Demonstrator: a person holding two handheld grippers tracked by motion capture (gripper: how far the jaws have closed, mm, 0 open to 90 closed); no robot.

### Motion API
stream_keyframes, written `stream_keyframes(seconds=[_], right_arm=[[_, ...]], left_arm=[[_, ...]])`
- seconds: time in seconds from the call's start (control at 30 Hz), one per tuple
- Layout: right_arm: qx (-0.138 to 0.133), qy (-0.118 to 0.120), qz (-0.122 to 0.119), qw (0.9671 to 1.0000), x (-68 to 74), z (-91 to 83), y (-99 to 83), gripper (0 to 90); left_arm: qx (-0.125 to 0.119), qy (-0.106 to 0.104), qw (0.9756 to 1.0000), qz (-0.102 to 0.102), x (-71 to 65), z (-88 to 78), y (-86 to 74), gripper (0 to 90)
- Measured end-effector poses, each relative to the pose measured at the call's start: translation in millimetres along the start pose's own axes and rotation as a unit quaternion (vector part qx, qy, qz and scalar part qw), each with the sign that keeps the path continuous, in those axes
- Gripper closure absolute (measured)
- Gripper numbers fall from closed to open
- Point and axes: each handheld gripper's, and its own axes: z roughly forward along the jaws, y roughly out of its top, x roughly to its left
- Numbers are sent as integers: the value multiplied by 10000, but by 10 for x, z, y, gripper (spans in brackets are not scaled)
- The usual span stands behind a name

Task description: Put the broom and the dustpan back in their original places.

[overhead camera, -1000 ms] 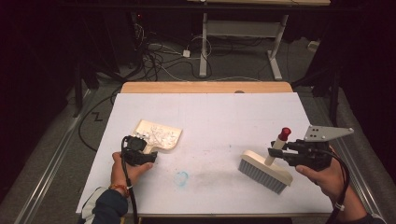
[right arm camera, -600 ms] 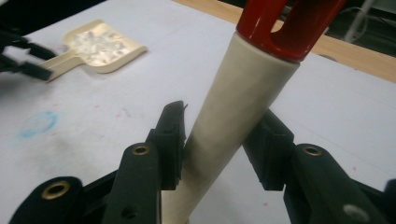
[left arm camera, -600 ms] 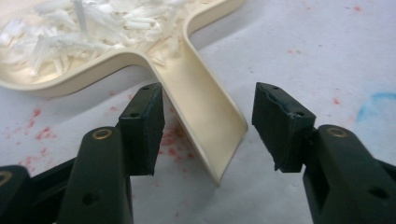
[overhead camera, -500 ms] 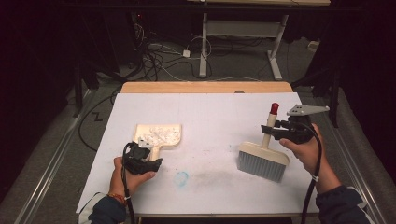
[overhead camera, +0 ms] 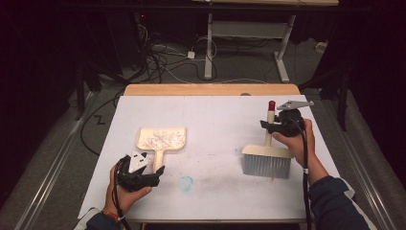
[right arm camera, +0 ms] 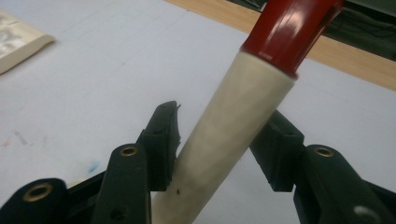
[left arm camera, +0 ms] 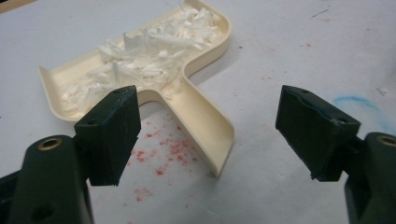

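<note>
Both grippers are black. The left gripper [overhead camera: 155, 171] carries a grey three-cornered plate with dark holes, and a black cable trails from it along the forearm. Its jaws end in blocky matte pads with brass-ringed screw holes behind them. The right gripper [overhead camera: 265, 125] bears the same plate and cable. Dark blue sleeves cover both forearms, and a thin band circles the left wrist.

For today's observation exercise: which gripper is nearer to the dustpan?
Left. The left gripper sits just behind the dustpan, jaws open either side of its handle end. The right gripper is far across the table, around the brush handle.
</note>
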Motion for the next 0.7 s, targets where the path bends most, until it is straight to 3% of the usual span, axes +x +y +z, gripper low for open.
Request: stream_keyframes(seconds=[0.07, 0.13, 0.2, 0.27, 0.33, 0.43, 0.53, 0.7], right_arm=[[-98, -126, -7, 9999, 9, 31, 33, 542], [-116, -187, -60, 9997, 31, 50, 80, 539], [-79, -409, -195, 9989, 53, 73, 123, 530], [-98, -410, -178, 9990, 46, 94, 153, 529], [-192, -575, -229, 9979, 40, 92, 185, 519], [-407, -557, -143, 9975, 24, 34, 241, 504], [-524, -549, -214, 9969, 48, -22, 270, 501], [-568, -460, -227, 9971, 73, -62, 257, 480]], left_arm=[[-54, 18, 9999, 130, -17, -1, 2, 216], [-44, 24, 9998, 169, -24, 5, 9, 216], [-53, 13, 9998, 210, -28, 8, 9, 216], [-41, 3, 9998, 219, -32, 18, 9, 216], [-31, -14, 9997, 235, -38, 26, 9, 216], [-22, -19, 9996, 278, -50, 40, 17, 216], [-38, -39, 9994, 332, -58, 40, 20, 216], [-33, -63, 9993, 364, -62, 41, 20, 216]])
